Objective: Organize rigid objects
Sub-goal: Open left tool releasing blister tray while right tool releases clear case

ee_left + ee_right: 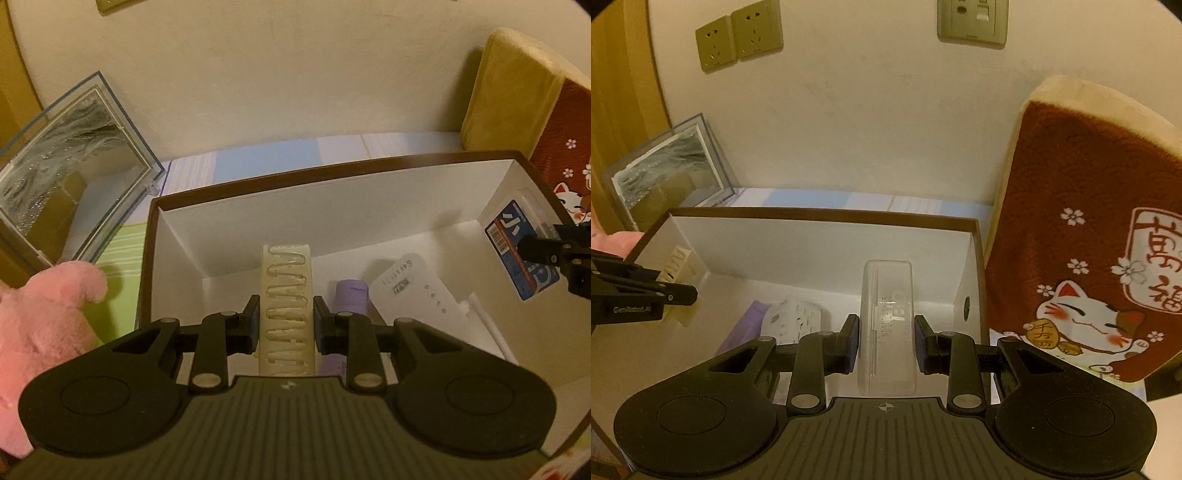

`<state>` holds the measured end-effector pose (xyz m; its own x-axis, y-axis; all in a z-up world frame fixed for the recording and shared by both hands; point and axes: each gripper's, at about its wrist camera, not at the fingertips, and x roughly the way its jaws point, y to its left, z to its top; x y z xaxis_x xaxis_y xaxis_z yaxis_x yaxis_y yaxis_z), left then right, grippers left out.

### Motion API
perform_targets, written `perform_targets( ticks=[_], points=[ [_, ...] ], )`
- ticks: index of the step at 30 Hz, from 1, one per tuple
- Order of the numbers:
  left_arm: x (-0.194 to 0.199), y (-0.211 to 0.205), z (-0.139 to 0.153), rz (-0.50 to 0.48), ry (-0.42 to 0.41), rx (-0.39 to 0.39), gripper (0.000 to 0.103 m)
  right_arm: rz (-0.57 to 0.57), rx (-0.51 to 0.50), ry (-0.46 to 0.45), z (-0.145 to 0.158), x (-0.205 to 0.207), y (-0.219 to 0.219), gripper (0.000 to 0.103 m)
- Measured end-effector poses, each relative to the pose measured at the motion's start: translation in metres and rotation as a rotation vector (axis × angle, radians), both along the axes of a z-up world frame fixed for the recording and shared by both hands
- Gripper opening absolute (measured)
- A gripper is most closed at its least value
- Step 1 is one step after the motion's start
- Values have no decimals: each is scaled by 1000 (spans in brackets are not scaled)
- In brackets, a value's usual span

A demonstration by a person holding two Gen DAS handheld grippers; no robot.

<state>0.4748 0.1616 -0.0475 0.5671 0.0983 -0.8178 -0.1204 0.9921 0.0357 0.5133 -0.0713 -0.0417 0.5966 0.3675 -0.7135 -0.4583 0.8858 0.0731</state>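
Left gripper (285, 325): fingers (252, 325) narrowed onto a cream ribbed strip (286, 310), clamped on both sides and held above the box (229, 236) interior. Right gripper (886, 343): fingers (852, 343) likewise narrow, gripping a clear case (886, 325) over the same box's right end. Below, on the box floor, lay a purple tube (351, 295) beside a white device (417, 295). Beyond the box, a cat cushion (1089, 229) leaned against the wall.
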Motion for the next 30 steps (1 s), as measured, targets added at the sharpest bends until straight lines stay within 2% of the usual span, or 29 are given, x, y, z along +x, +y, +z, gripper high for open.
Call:
perform_targets(
  ticks=[7, 9, 10, 16, 21, 22, 23, 25, 28, 30],
  points=[
    [13, -2, -6, -23, -12, 21, 24, -12, 10, 8, -5, 11, 3, 27],
    [16, -3, -6, -31, -17, 19, 34, -15, 13, 5, -4, 11, 2, 27],
    [16, -3, -6, -30, -19, 21, 36, -17, 16, 5, -4, 11, 1, 27],
    [15, -2, -4, -28, -26, 22, 37, -16, 36, -9, -2, 10, -1, 27],
    [7, 0, -1, -18, -31, 12, 41, -23, 99, -52, 5, 7, -5, 29],
    [5, 1, 0, -19, -34, 9, 41, -28, 103, -59, 7, 6, -5, 34],
    [3, 1, 1, -20, -36, 6, 43, -31, 108, -64, 9, 5, -6, 44],
    [-3, 1, 5, -19, -42, -1, 46, -42, 127, -75, 13, 1, -10, 56],
    [-14, 1, 13, -17, -60, -12, 48, -45, 153, -79, 22, -7, -14, 60],
    [-23, 0, 19, -18, -70, -19, 53, -40, 170, -76, 27, -15, -19, 61]
  ],
)
